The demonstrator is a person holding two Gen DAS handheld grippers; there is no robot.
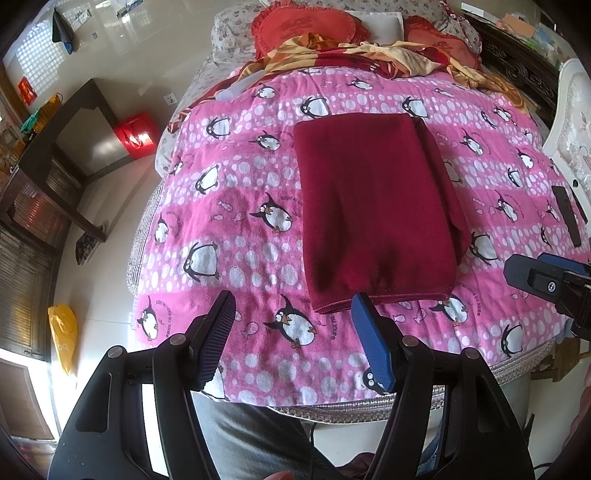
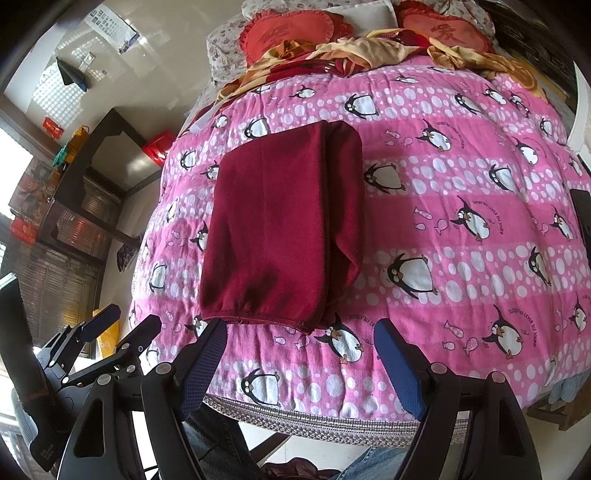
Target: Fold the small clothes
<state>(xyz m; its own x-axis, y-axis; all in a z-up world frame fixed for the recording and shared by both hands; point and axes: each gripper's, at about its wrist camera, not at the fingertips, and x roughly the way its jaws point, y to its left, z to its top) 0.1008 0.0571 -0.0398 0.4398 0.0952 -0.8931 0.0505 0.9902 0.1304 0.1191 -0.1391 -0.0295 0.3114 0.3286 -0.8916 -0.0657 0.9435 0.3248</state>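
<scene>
The garment (image 1: 373,206) lies flat in the middle of the quilt (image 1: 236,206), one dark red piece already laid over on itself lengthwise, with a second layer showing as a strip down its right side and its hemmed end nearest me. I judge the first fold done and at least one crosswise fold left, bringing the near hem up toward the far end, since it is a long rectangle rather than a compact packet. I count one garment to fold; the loose yellow and red cloth (image 1: 332,51) heaped at the head of the bed may be more laundry, but I cannot tell. My left gripper (image 1: 295,314) hangs just short of the near hem with its jaws standing wide and nothing between them; its right pad sits close to the hem, though I cannot say it touches. My right gripper (image 2: 301,341) is likewise spread wide and empty, just shy of the same hem in its own view. Beyond the garment I count two red heart cushions (image 2: 291,33) against the pillows, one dark flat remote-like thing (image 1: 565,214) at the quilt's right edge, one red bag (image 1: 135,134) and one yellow bag (image 1: 62,332) on the floor to the left, and one dark table (image 1: 74,147) there.
</scene>
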